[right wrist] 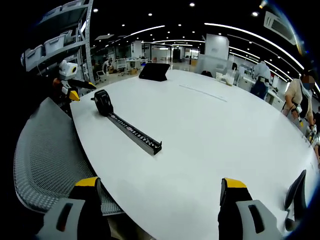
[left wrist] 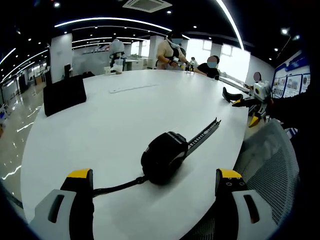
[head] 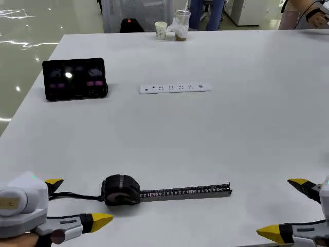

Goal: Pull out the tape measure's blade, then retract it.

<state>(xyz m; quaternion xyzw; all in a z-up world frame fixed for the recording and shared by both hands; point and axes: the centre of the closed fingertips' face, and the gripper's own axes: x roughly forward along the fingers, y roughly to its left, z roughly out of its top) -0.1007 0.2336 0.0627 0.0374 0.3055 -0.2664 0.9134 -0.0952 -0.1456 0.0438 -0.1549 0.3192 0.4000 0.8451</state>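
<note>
Two grippers sit low at the near edge of the white tabletop [head: 231,128], and both are wide open. The left gripper [head: 78,201] has its yellow-tipped jaws spread apart, gripping nothing. Just ahead of them lies the tape measure [head: 121,190], a round black case resting on the tabletop near the front edge. A thin black strap [head: 77,196] trails from the case back toward the left gripper, running in between the spread jaws. In the left gripper view the case sits dead centre between the two jaws but ahead of them, apart from both.

The blade [head: 187,192] is out! It stretches flat along the tabletop from the case toward the right, its markings facing up and its end hook at the far tip. Over on that side, the right gripper [head: 282,208] hovers well apart from the blade's tip, its jaws spread and pinching nothing.

Further back on the tabletop, a dark tablet [head: 75,78] stands propped up on the left. A white power strip [head: 175,88] lies near the middle, and a paper cup [head: 161,30] stands beside a clear plastic cup [head: 181,23] at the far edge.
</note>
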